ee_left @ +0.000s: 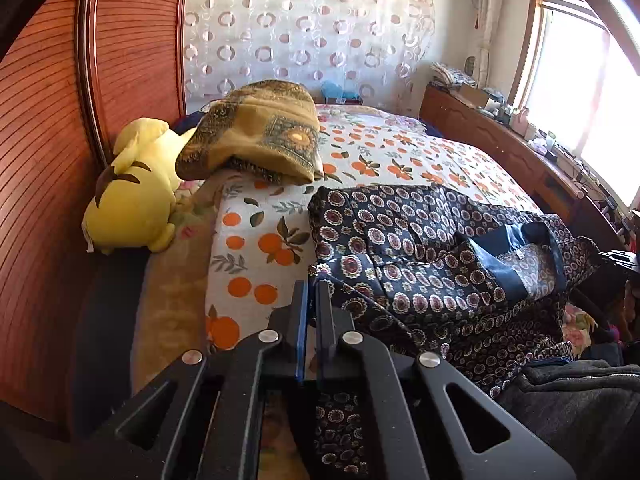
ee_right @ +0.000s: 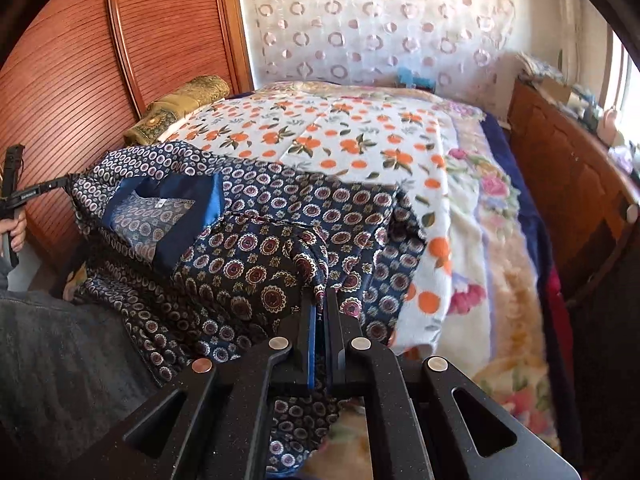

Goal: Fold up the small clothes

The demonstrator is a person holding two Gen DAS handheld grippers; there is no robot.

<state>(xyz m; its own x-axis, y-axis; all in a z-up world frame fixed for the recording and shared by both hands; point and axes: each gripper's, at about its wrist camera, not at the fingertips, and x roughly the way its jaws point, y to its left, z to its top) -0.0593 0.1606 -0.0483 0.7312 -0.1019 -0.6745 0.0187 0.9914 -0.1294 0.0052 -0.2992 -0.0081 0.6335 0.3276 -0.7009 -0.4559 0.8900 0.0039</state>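
A dark navy garment (ee_left: 432, 256) with a round floral print and a plain blue neckline lies on the near edge of the bed; it also shows in the right wrist view (ee_right: 256, 240). My left gripper (ee_left: 311, 286) is shut on its left corner and holds the cloth taut. My right gripper (ee_right: 323, 294) is shut on a fold at its right side. The left gripper also shows far left in the right wrist view (ee_right: 60, 182), pinching the cloth.
The bed carries an orange-print sheet (ee_left: 384, 156) over a floral blanket (ee_right: 496, 240). A yellow plush toy (ee_left: 136, 200) and a folded brown blanket (ee_left: 256, 136) lie by the wooden headboard (ee_left: 44, 140). A wooden cabinet (ee_right: 576, 184) stands along the right side.
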